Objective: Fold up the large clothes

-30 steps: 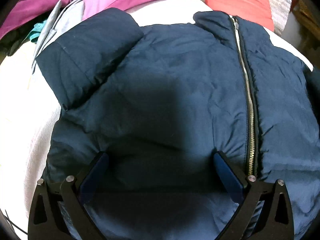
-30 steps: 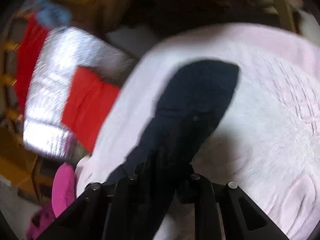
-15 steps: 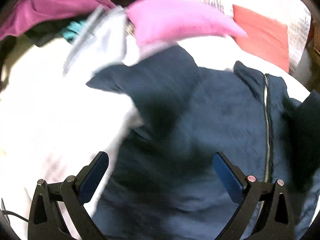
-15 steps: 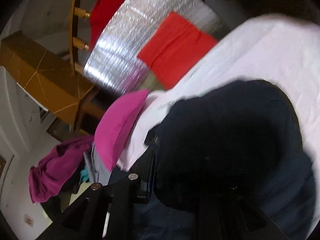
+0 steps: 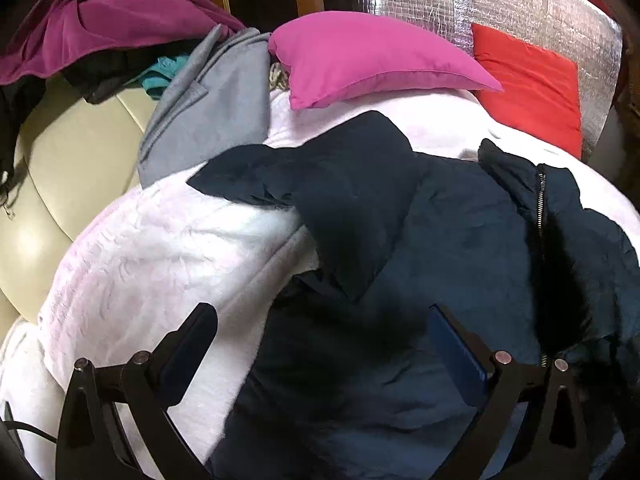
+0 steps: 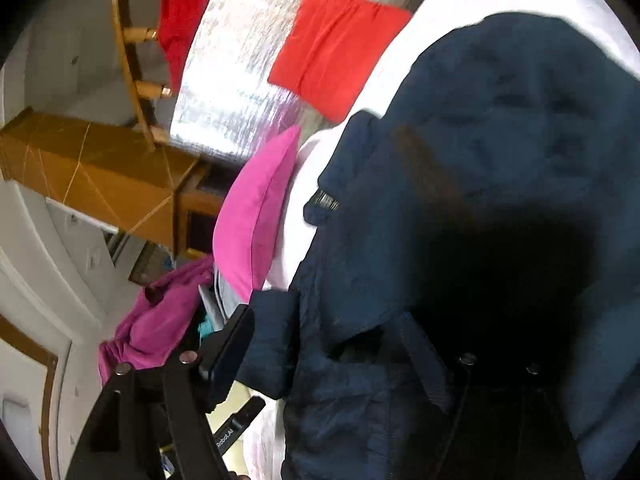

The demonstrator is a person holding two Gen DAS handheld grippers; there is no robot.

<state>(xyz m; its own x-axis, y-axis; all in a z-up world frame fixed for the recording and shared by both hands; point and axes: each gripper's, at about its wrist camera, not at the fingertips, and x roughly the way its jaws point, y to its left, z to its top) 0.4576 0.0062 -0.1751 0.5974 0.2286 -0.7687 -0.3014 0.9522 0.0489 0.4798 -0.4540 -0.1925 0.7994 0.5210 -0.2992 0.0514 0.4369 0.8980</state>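
Note:
A navy padded jacket (image 5: 452, 240) with a front zip (image 5: 541, 200) lies on a white blanket (image 5: 160, 252). Its left sleeve (image 5: 340, 192) is folded across the body. My left gripper (image 5: 324, 336) is open and empty, hovering over the jacket's lower left edge. In the right wrist view the jacket (image 6: 500, 152) fills the frame. My right gripper (image 6: 344, 344) has the right sleeve's cuff (image 6: 272, 344) between its fingers and carries the sleeve over the jacket's front; its right finger is hidden in dark cloth.
A pink pillow (image 5: 372, 60), a red cushion (image 5: 528, 88) and a silver foil panel (image 5: 500, 4) stand at the back. A grey garment (image 5: 208, 108) and a magenta garment (image 5: 108, 24) lie at the back left over a cream sofa (image 5: 60, 168).
My left gripper has pulled back and to the left off the jacket's body. My right gripper has swung the right sleeve up off the blanket and over the jacket.

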